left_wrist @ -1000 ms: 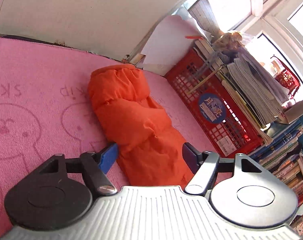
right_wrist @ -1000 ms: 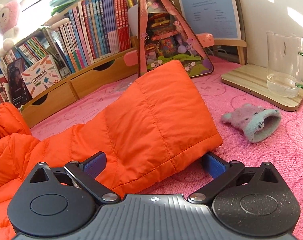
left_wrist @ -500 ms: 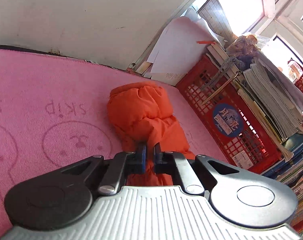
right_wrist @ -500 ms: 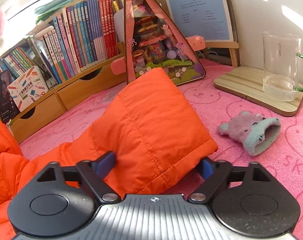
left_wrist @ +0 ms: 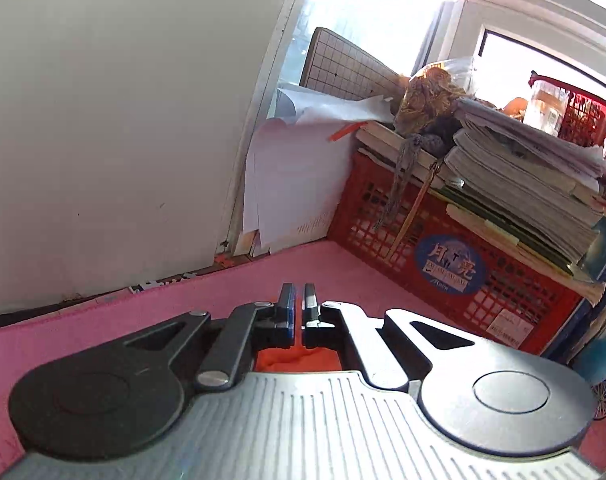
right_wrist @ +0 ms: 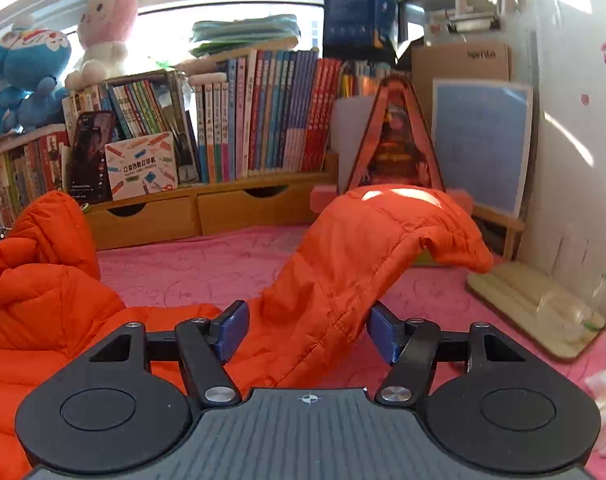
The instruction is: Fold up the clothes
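The left gripper [left_wrist: 299, 300] is seen pressed together on a fold of the orange jacket [right_wrist: 343, 264]; only a small bit of orange cloth [left_wrist: 297, 358] is visible just behind its fingers, so the fabric is pinched and raised above the pink mat [left_wrist: 231, 292]. In front of it, a red crate [left_wrist: 455, 264] is placed on the surface, w/ stacked papers [left_wrist: 523, 168] on top and white sheets [left_wrist: 295, 184] leaned beside it against the wall.

The right gripper [right_wrist: 309, 330] is spread wide, its fingers on both sides of the jacket's sleeve, approx. at mid-sleeve. No squeezing of the cloth is seen; whether the blue pads [right_wrist: 233, 328] touch it cannot be told. The sleeve is arched upward, its cuff end drooped toward a wooden board [right_wrist: 535, 308] at the right, on which a glass jug [right_wrist: 591, 300] is blurred. The rest of the jacket is bunched at the left of the right wrist view, on the mat. Behind, a wooden shelf w/ drawers [right_wrist: 207, 212] is filled w/ books [right_wrist: 255, 116], and plush toys [right_wrist: 55, 48] are set above.
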`<state>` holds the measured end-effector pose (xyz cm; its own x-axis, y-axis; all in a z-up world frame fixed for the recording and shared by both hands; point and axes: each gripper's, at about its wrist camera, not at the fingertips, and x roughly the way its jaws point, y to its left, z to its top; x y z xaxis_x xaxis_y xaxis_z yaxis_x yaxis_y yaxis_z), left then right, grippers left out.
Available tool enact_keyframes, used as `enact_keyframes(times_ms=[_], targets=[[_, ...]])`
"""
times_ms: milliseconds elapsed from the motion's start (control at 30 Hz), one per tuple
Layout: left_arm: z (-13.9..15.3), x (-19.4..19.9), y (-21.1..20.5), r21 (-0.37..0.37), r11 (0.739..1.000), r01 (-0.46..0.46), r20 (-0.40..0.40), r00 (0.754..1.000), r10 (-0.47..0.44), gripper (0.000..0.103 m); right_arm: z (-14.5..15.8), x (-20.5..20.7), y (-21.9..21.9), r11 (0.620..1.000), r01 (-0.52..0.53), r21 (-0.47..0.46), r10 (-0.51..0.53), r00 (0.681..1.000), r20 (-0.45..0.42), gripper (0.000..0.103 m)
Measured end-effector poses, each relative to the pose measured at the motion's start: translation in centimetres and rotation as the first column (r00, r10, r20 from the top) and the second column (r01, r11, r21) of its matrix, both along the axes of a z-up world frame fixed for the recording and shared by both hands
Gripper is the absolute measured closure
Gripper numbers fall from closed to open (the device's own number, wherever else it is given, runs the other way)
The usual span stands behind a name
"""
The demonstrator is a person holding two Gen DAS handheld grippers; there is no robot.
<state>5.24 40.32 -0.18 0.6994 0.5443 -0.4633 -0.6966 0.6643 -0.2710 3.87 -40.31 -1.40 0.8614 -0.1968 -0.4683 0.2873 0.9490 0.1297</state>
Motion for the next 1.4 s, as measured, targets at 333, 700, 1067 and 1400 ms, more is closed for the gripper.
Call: enact_keyframes(times_ms=[333,700,1067,1400], targets=[[-5.1,-4.1,-1.4,-0.266,0.959,0.1,-0.02,0.994,-0.109,0.09,-3.8,-1.7,-4.8,0.946,0.24,0.22,-0.233,0.971,-0.058,0.026],[-5.2,-5.5,-4.0,-0.327,0.871,0.366,0.09,0.93,-0.357,0.044,-2.9,-4.8,3.4,0.998,0.049,-0.044,-0.051,0.998,-0.049,0.011],[-5.8,0.2,-1.5,-0.291,0.956,0.04,0.059,0.998,-0.024,0.085,-2.7,-6.5,9.8,0.985,-0.132,-0.11,0.123,0.989,-0.088,0.011],[-4.8,0.5,2.6,-0.117,0.982,-0.148,-0.132,0.982,0.133,0.103,-2.1,-7.0,10.3,0.983,-0.141,-0.118,0.13,0.986,-0.1,0.011]])
